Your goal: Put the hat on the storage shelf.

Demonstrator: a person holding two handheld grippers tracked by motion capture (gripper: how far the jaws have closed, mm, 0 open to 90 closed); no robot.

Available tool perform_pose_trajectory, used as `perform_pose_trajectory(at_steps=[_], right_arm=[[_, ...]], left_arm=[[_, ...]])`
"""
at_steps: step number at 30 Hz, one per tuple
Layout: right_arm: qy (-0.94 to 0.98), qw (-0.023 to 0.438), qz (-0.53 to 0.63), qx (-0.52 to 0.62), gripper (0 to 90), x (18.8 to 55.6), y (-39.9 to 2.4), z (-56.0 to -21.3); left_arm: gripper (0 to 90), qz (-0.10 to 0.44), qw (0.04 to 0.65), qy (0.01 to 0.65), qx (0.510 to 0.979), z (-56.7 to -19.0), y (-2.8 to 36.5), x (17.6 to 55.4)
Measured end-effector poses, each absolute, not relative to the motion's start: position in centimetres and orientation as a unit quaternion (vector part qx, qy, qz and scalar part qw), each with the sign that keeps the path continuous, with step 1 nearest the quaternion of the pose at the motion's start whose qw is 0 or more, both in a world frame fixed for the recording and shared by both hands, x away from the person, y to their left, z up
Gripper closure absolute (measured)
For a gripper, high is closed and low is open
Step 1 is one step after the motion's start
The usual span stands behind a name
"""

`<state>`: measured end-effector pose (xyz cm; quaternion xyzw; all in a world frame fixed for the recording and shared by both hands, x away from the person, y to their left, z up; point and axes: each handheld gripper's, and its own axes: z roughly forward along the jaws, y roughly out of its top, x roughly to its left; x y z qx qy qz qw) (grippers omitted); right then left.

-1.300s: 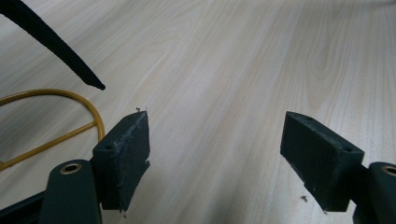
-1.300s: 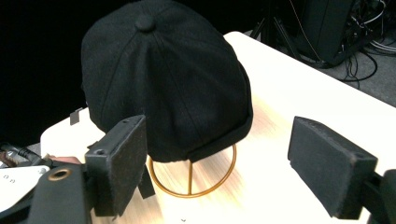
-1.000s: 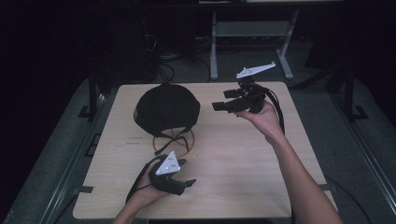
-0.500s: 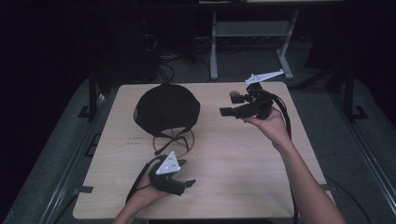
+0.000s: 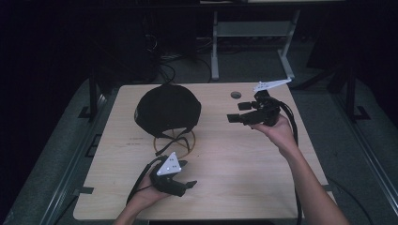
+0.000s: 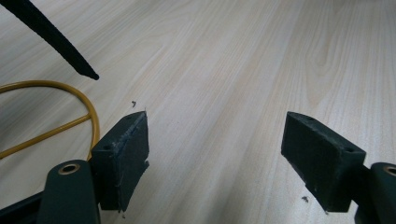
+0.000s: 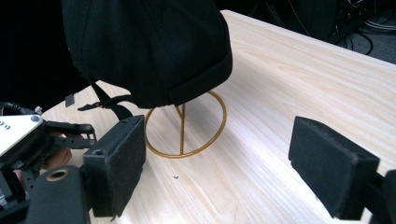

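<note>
A black cap (image 5: 167, 111) sits on a gold wire stand (image 5: 174, 143) at the table's back left; in the right gripper view the cap (image 7: 144, 46) hangs over the stand's ring (image 7: 187, 128). My left gripper (image 5: 187, 180) rests near the front edge, just in front of the stand, open over bare wood (image 6: 215, 154). The stand's ring (image 6: 88, 109) and a black strap end (image 6: 51, 39) show at its left. My right gripper (image 5: 234, 112) is held above the table right of the cap, pointing at it, open and holding nothing (image 7: 219, 168).
The wooden table (image 5: 234, 164) has a round hole (image 5: 235, 95) at the back. Cables trail from both grippers. A metal frame (image 5: 248, 33) and dark floor lie beyond the table's far edge.
My right gripper has drifted slightly right and toward me, still facing the cap. The left gripper has stayed put.
</note>
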<state>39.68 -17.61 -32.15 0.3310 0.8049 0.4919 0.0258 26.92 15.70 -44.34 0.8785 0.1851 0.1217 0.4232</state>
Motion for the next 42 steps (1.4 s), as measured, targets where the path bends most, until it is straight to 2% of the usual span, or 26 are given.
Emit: perform_pose_trajectory(at_steps=[27,42], right_arm=[[0.801,0.017,0.482,0.355,18.3,38.3,-20.7,-35.2],[0.8,0.012,0.475,0.367,14.9,37.2,-22.0,-36.6]], left_arm=[[22.9,0.121,0.424,0.189,0.877,-44.5,15.7,26.9],[22.9,0.121,0.422,0.189,0.878,-44.5,15.6,26.9]])
